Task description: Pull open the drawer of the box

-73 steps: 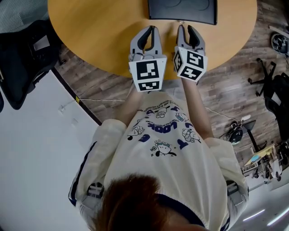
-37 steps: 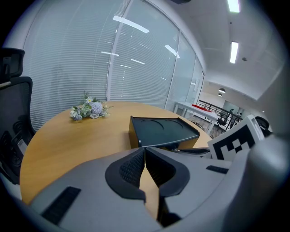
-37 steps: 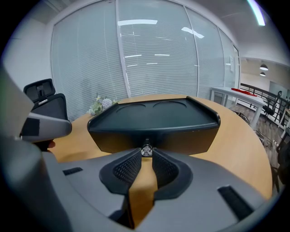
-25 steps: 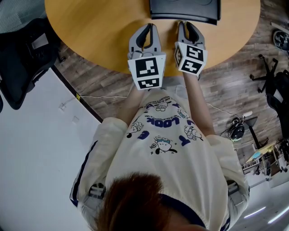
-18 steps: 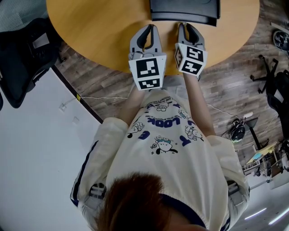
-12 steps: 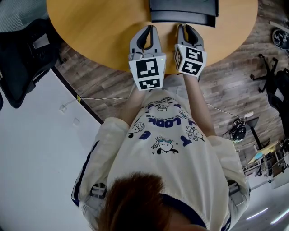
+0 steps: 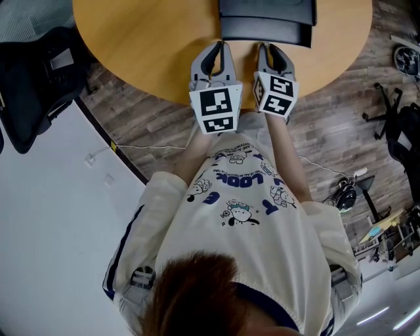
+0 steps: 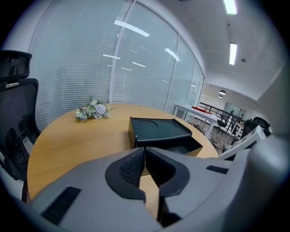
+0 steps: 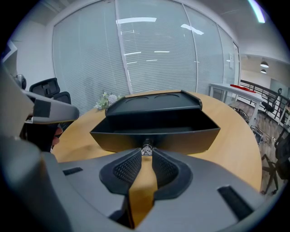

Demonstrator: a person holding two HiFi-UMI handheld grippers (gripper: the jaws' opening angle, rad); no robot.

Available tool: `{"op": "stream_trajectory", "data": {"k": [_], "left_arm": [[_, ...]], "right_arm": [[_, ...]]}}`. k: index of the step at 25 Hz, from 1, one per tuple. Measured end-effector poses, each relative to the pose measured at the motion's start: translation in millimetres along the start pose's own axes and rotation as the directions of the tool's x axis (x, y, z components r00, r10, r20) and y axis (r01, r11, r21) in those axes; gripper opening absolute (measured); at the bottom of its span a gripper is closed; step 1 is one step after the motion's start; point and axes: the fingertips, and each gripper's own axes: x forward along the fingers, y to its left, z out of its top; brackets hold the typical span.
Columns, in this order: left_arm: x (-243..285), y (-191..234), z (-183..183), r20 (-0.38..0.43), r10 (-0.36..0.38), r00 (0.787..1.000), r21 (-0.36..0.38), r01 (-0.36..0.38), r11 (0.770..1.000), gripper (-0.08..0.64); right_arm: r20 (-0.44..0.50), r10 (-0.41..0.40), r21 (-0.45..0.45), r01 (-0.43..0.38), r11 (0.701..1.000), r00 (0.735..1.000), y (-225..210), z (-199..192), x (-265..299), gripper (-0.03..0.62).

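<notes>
A black box [image 7: 266, 9] stands on the round wooden table [image 7: 144, 46], with its drawer [image 7: 266, 33] slid partly out towards me. In the right gripper view the open drawer [image 9: 181, 138] fills the middle under the box lid [image 9: 154, 102]. My right gripper [image 9: 146, 152] is shut on the small shiny drawer knob [image 9: 146, 149], right at the fingertips. The right gripper [image 7: 264, 46] touches the drawer front in the head view. Beside it, my left gripper [image 7: 219, 46] hangs over the table with its jaws together and nothing between them; that gripper [image 8: 145, 152] points at the box [image 8: 158, 129] from the left.
A bunch of pale flowers [image 8: 93, 110] lies on the far side of the table. A black office chair [image 7: 33, 79] stands left of the table, also seen as a chair [image 8: 13, 113] in the left gripper view. The table's near edge curves just under both grippers.
The drawer has slid out of the box towards me, and my right gripper has come back with the knob. The left gripper has hardly moved.
</notes>
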Motion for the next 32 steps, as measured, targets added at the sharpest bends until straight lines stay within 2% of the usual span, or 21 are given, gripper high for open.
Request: {"op": "stream_trajectory", "data": {"k": [15, 32], "left_arm": [[-13, -6, -5, 0.013, -0.004, 1.0, -0.004, 0.004, 1.0, 0.02], [-16, -3, -6, 0.013, 0.001, 1.0, -0.013, -0.001, 1.0, 0.021]], "right_arm": [[-0.018, 0.002, 0.0, -0.002, 1.0, 1.0, 3, -21, -18, 0.087], [-0.037, 0.011, 0.006, -0.011, 1.0, 0.999, 8, -26, -20, 0.087]]}}
